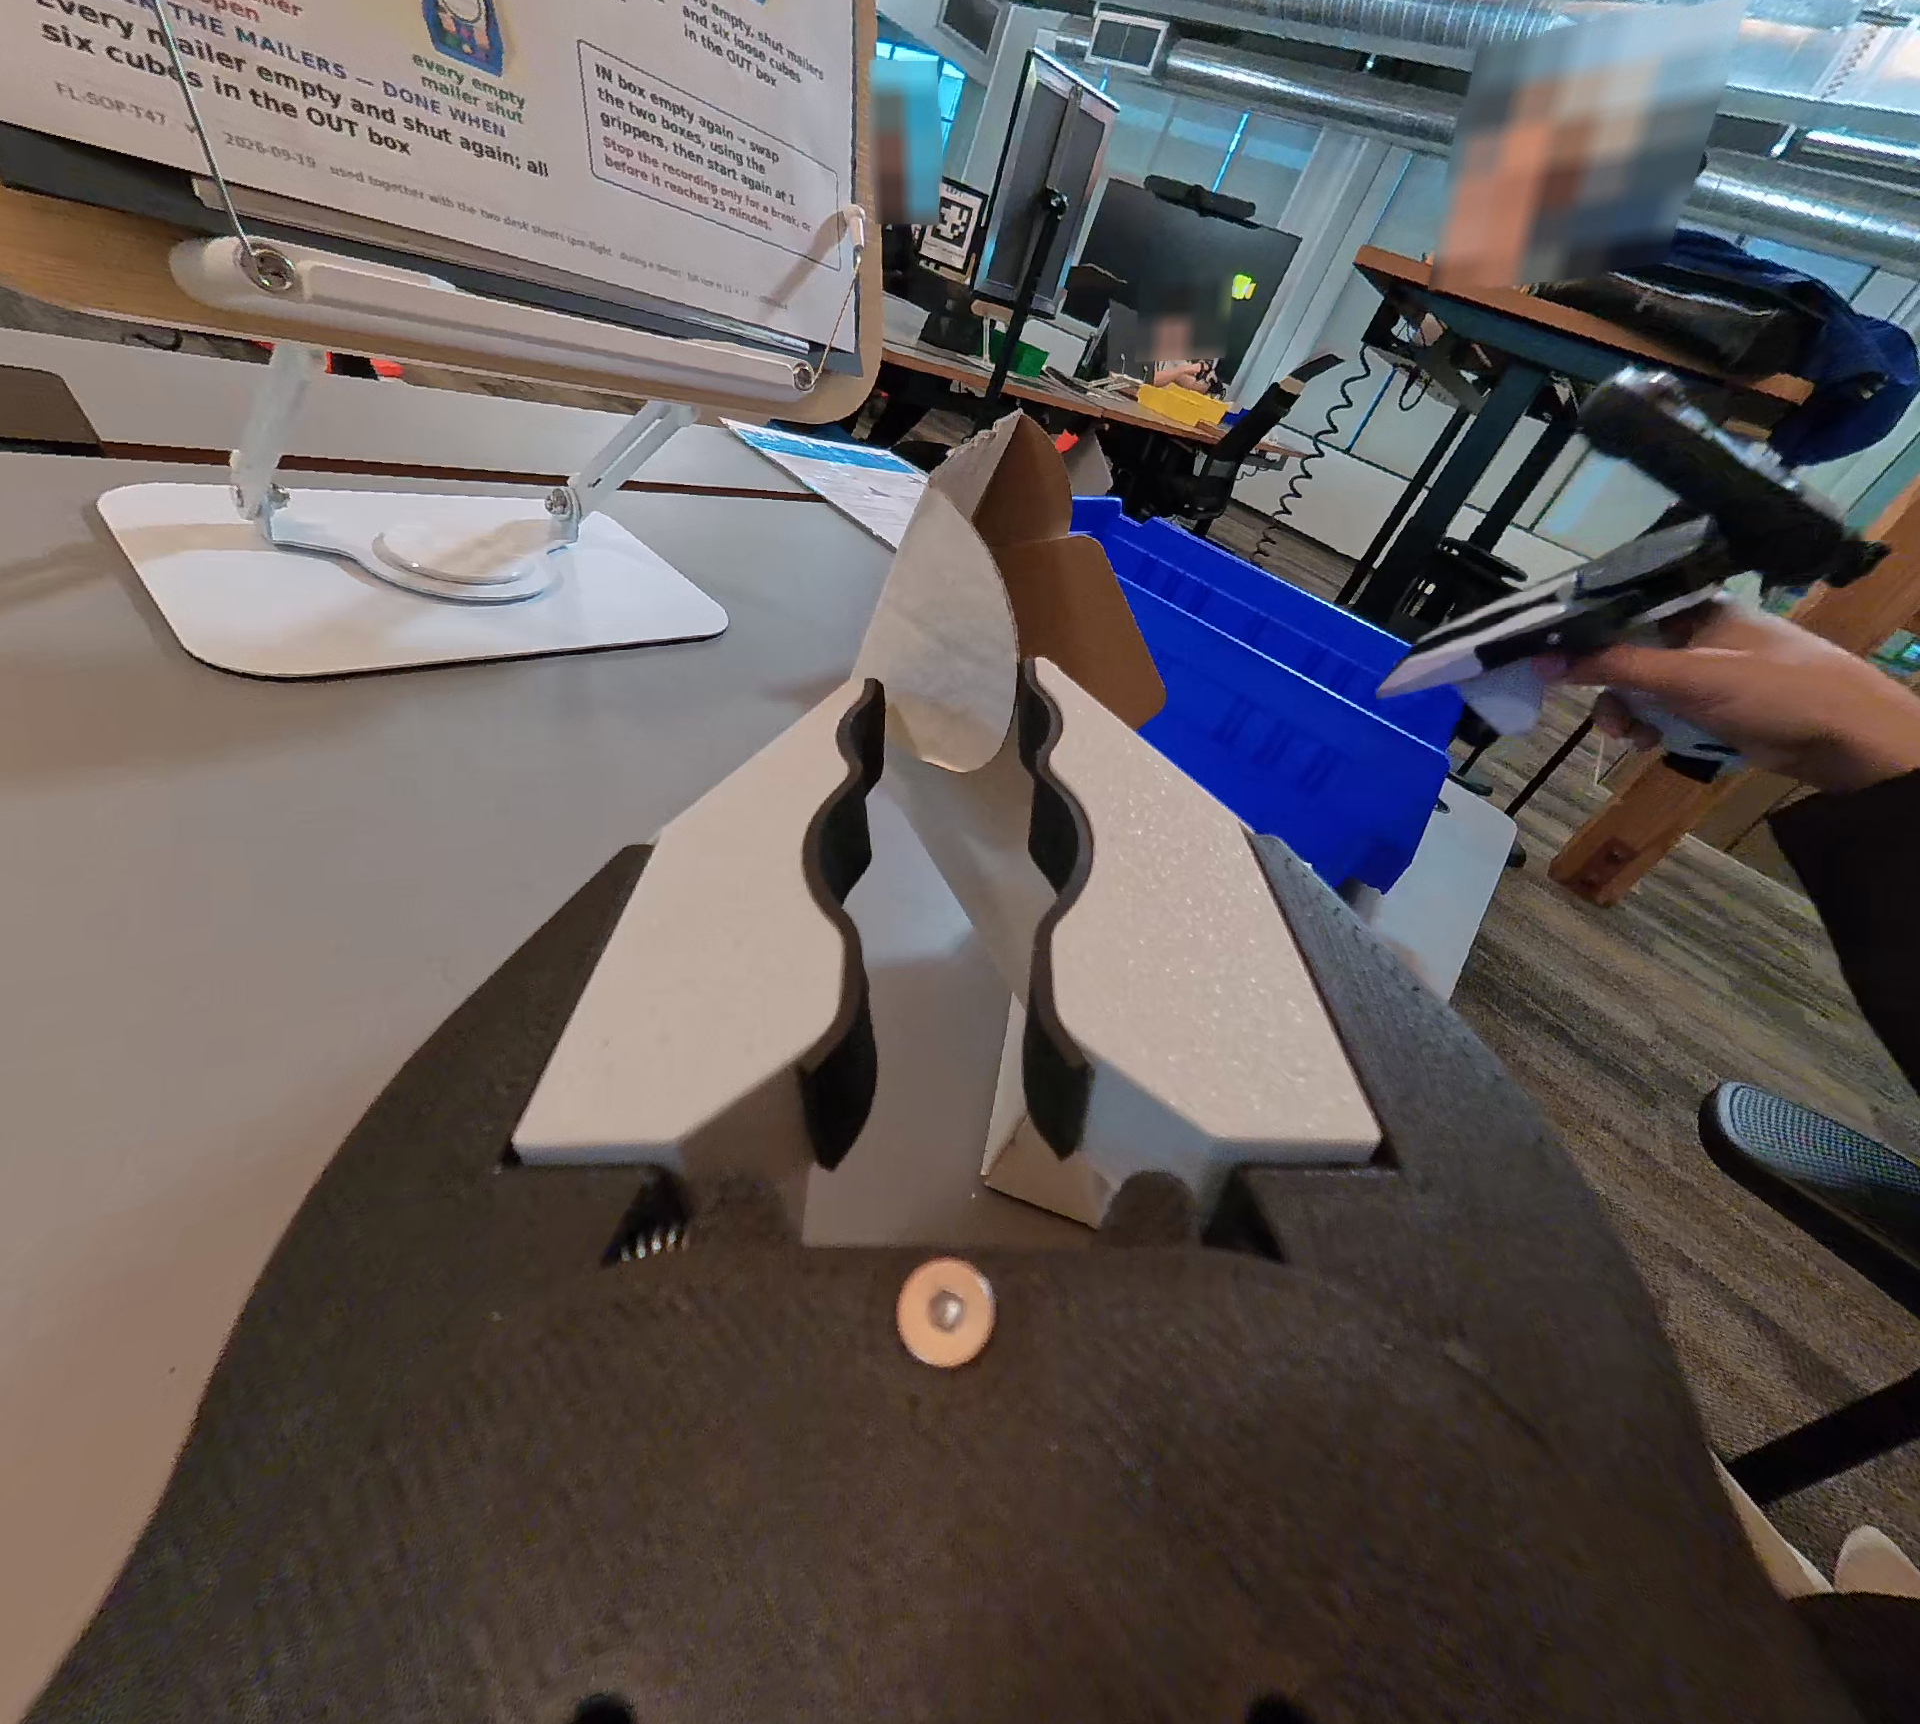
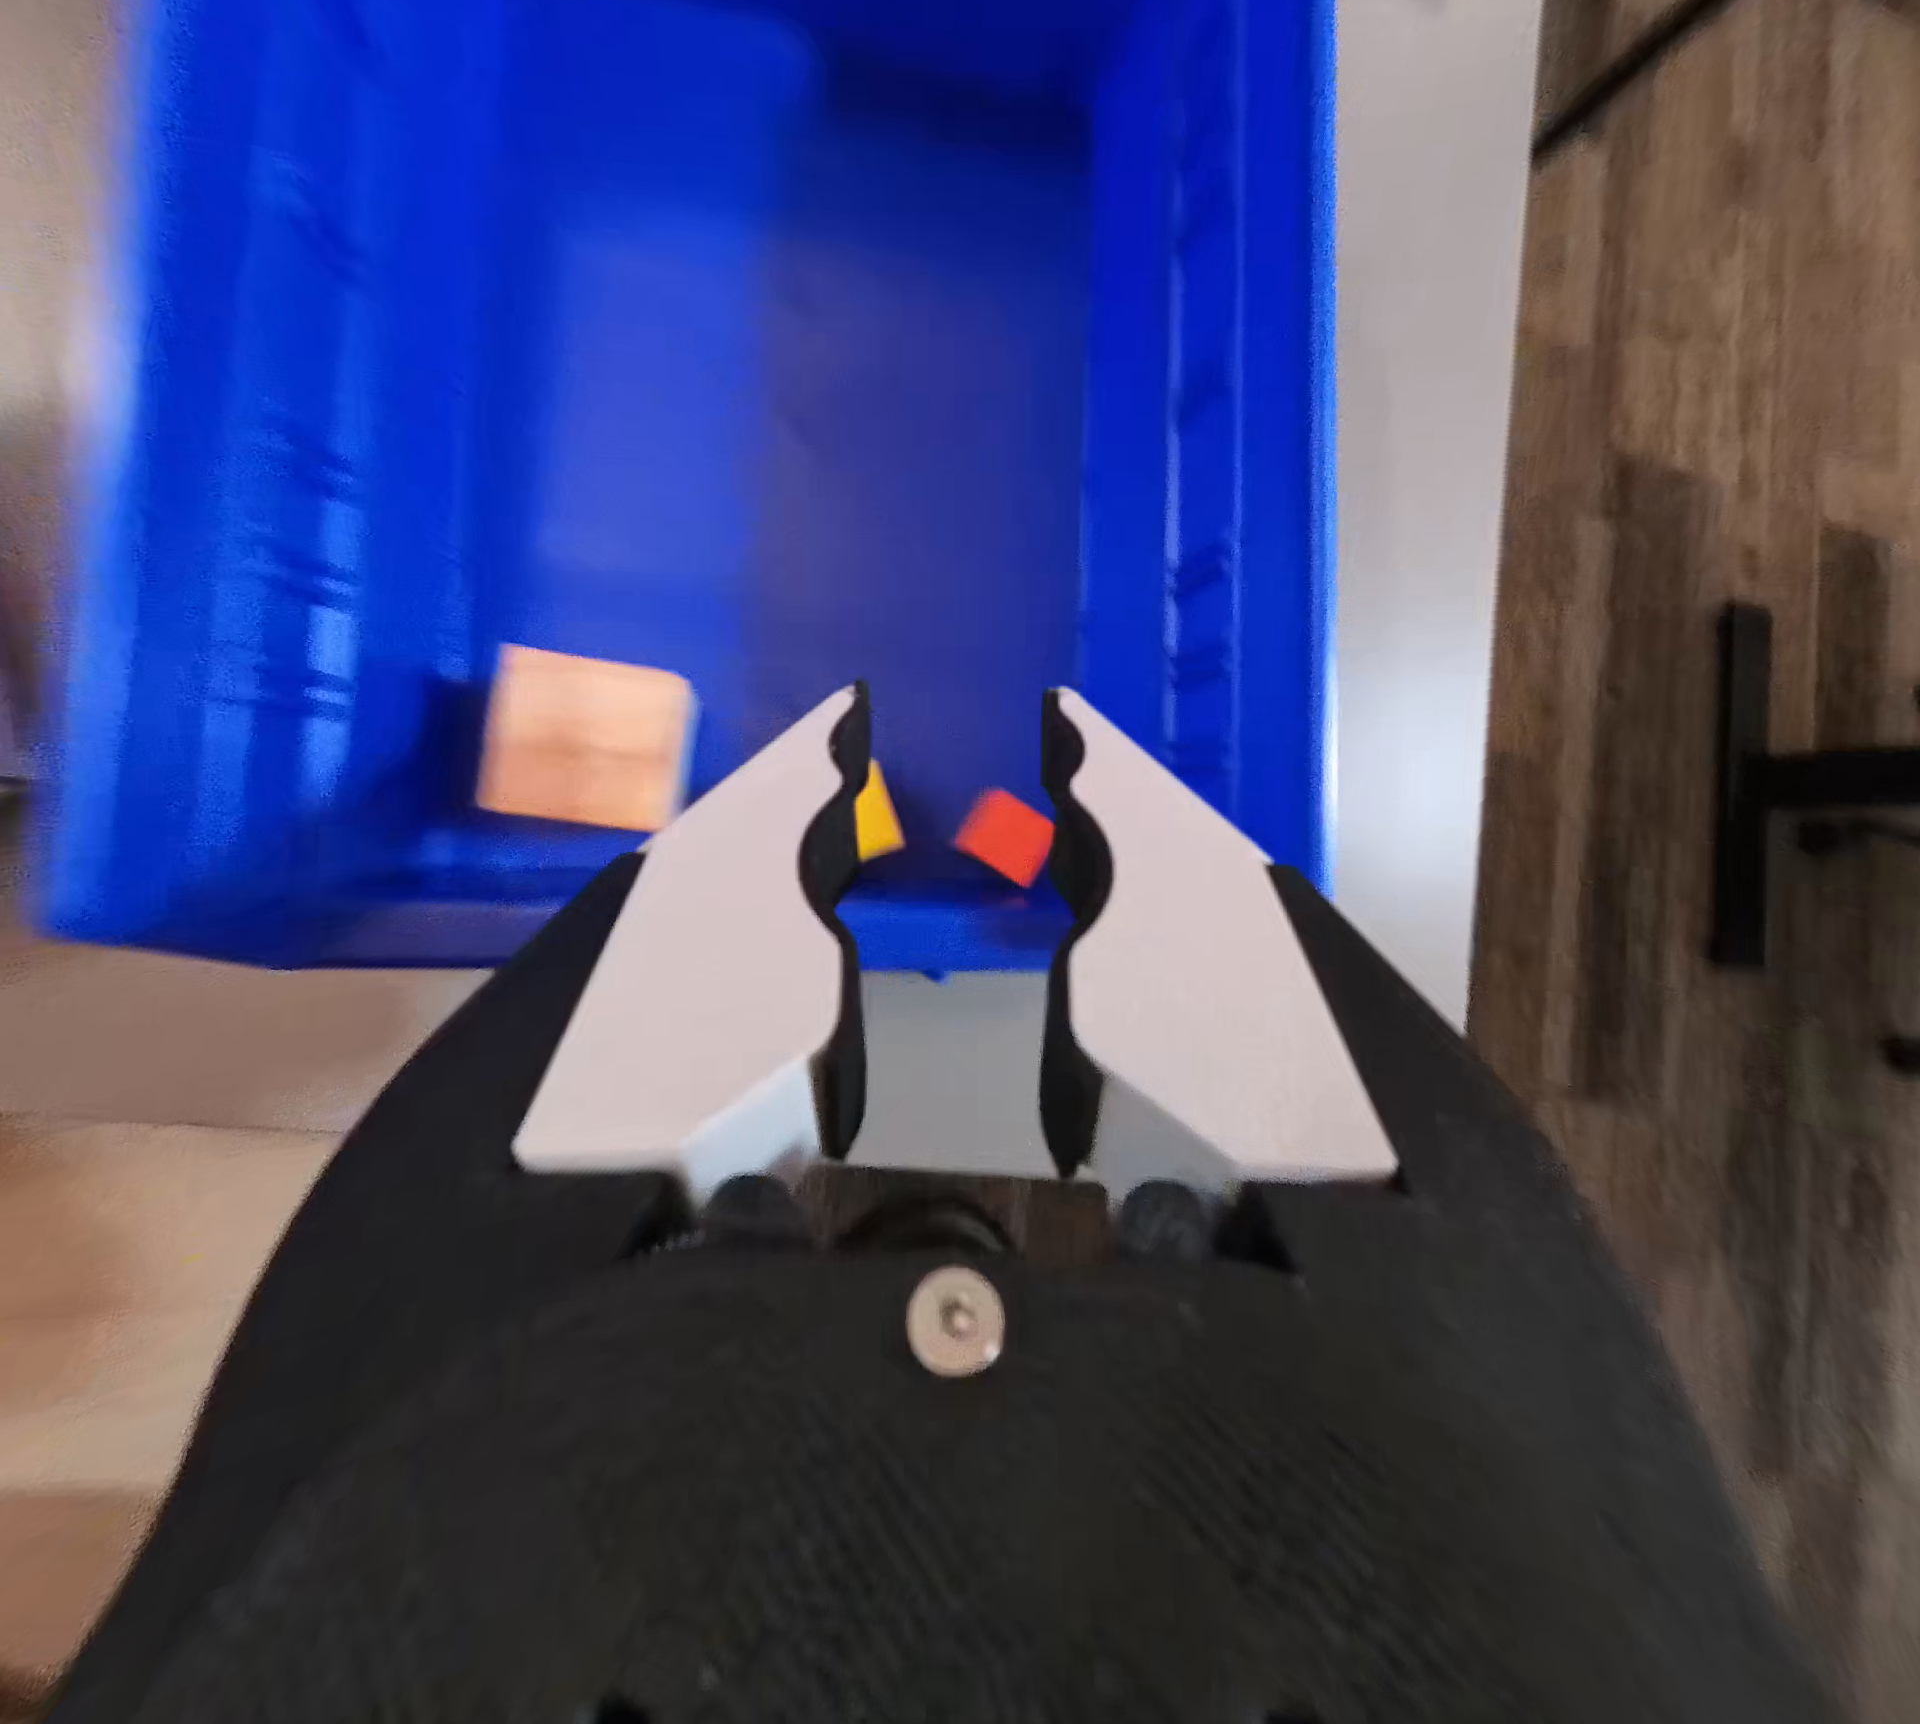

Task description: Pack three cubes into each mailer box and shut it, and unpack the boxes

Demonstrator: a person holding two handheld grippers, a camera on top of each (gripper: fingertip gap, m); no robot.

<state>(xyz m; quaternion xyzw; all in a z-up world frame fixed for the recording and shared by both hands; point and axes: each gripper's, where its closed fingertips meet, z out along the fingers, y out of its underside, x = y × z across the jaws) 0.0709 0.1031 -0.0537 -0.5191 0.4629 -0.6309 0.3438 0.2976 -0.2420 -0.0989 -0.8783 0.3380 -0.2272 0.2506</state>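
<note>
My left gripper (image 1: 951,703) is shut on a white cardboard panel of the mailer box (image 1: 940,635), which stands tilted between the fingers. The mailer's brown inner flaps (image 1: 1081,625) rise just beyond the tips. The blue bin (image 1: 1278,687) sits behind the mailer at the table's right edge. My right gripper (image 2: 956,708) is open and empty, pointing down into the blue bin (image 2: 312,324). In the bin lie a wooden cube (image 2: 582,739), a yellow cube (image 2: 878,812) and a red cube (image 2: 1003,833). The right gripper also shows in the left wrist view (image 1: 1434,666), held by a hand over the bin.
A white document stand (image 1: 416,573) with an instruction sheet (image 1: 416,64) stands on the grey table (image 1: 208,947) at the left. A paper sheet (image 1: 831,469) lies behind the mailer. A black chair (image 1: 1818,1165) is off the table's right edge. Wood-look floor (image 2: 1662,427) lies right of the bin. The wooden cube (image 2: 582,739) is closer to my right gripper, around 8 cm from its tips; the left tips are 35 cm off.
</note>
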